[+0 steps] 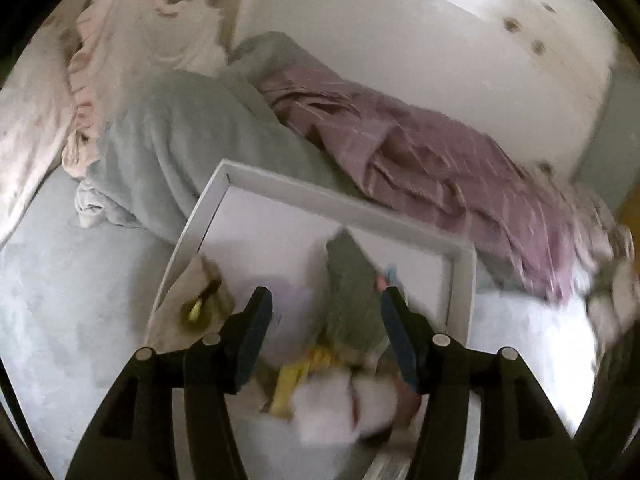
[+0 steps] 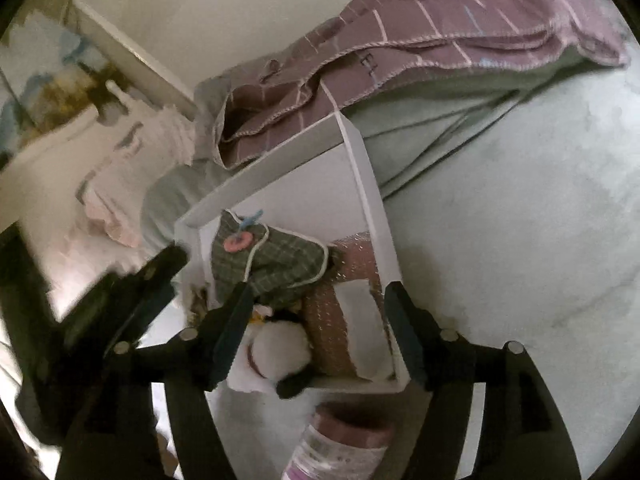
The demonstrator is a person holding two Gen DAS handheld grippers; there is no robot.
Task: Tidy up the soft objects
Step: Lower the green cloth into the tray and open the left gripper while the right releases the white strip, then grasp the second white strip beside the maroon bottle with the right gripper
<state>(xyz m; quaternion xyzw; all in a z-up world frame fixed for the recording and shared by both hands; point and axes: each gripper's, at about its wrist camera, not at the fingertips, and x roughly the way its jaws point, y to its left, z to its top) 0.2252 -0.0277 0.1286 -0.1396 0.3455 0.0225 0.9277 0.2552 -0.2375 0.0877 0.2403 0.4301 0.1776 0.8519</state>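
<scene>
Both grippers, left gripper [image 1: 324,304] and right gripper [image 2: 318,296], hover released over a white rectangular box [image 2: 372,204] on a bed, above a green plaid cloth toy [image 2: 276,264].

Both tools are matte black plastic. The left gripper [image 1: 326,300] has two broad arms that narrow forward into dark blue-faced fingers [image 1: 256,328], with a round silver screw head [image 1: 440,339] on each pivot behind the jaws and a second one farther out on each arm. The right gripper [image 2: 320,300] is built alike: black linkage arms, blue-tinted fingers [image 2: 232,332], and silver screws [image 2: 449,334] just behind the jaws.
</scene>
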